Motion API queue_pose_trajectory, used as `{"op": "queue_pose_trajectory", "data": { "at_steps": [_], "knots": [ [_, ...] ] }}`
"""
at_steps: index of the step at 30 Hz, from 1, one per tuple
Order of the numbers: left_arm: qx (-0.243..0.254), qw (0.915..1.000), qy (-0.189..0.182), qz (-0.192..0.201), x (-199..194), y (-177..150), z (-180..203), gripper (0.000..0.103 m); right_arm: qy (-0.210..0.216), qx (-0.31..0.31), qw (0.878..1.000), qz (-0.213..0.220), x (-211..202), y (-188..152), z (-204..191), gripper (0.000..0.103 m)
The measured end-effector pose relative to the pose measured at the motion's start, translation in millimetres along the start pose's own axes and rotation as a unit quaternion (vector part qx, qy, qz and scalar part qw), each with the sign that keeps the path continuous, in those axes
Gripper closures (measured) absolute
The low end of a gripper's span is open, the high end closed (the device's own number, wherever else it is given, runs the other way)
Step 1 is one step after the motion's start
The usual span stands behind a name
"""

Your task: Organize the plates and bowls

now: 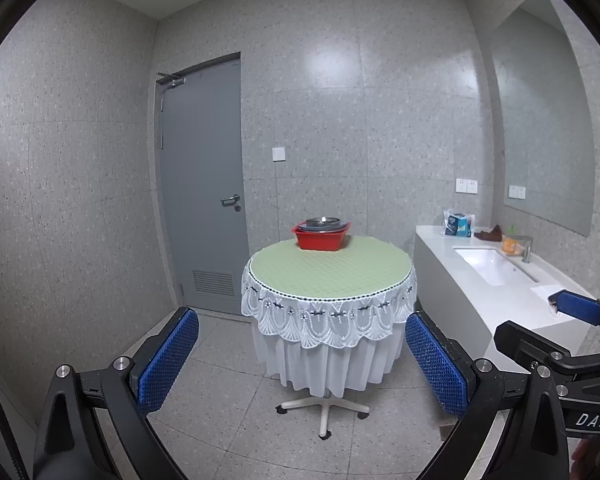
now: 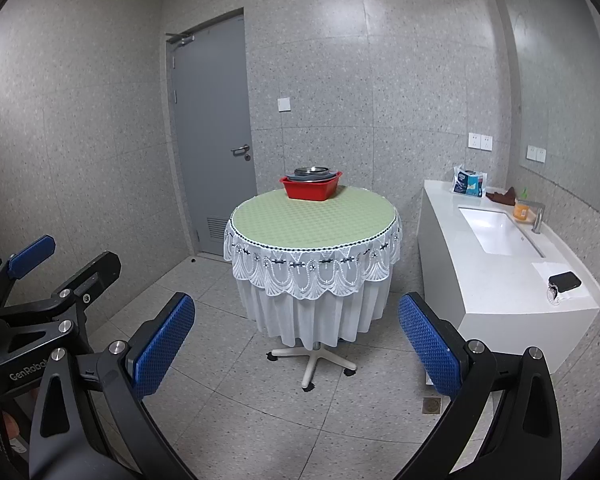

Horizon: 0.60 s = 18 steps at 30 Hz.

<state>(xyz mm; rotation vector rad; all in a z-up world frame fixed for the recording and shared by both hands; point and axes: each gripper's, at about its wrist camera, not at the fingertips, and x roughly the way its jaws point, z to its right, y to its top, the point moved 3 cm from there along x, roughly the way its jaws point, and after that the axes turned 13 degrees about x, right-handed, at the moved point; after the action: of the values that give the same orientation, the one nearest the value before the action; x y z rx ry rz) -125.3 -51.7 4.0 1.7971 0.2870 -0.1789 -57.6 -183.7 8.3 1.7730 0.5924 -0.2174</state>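
Round green-clothed table bearing red tub of stacked metal bowls, both grippers released

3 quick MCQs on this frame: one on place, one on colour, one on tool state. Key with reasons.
1. Where does the red rectangular plastic tub stand?
A. far edge of the round table with the green lace-trimmed cloth
B. in the white sink
C. on the floor

2. What colour are the tool pads?
A. blue
B. red
C. yellow

3. How do both tools stand?
A. shut on a bowl
B. open, holding nothing
C. one shut, one open

Key:
1 A: the tub sits on the cloth near the far rim.
2 A: the textured pads are blue.
3 B: the left tool and right tool have fingers spread wide, with nothing between.
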Motion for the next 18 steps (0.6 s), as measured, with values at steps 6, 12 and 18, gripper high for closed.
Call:
{"op": "queue_pose_trajectory", "data": {
  "at_steps": [6,12,18],
  "knots": [
    [0.0,1.0,0.0,-0.001,0.7,-1.2,0.4,0.001,0.001,0.001,1.0,-0.002,1.3,0.6,0.9,0.0],
    [0.0,1.0,0.001,-0.001,3.0,0.1,0.2,0.001,0.001,0.001,1.0,-0.001,1.3,0.3,0.3,0.0],
    [0.0,1.0,0.002,-0.002,5.2,0.0,-0.1,0.001,0.0,0.001,1.0,-0.003,2.4,0.4,0.1,0.0]
  ]
}}
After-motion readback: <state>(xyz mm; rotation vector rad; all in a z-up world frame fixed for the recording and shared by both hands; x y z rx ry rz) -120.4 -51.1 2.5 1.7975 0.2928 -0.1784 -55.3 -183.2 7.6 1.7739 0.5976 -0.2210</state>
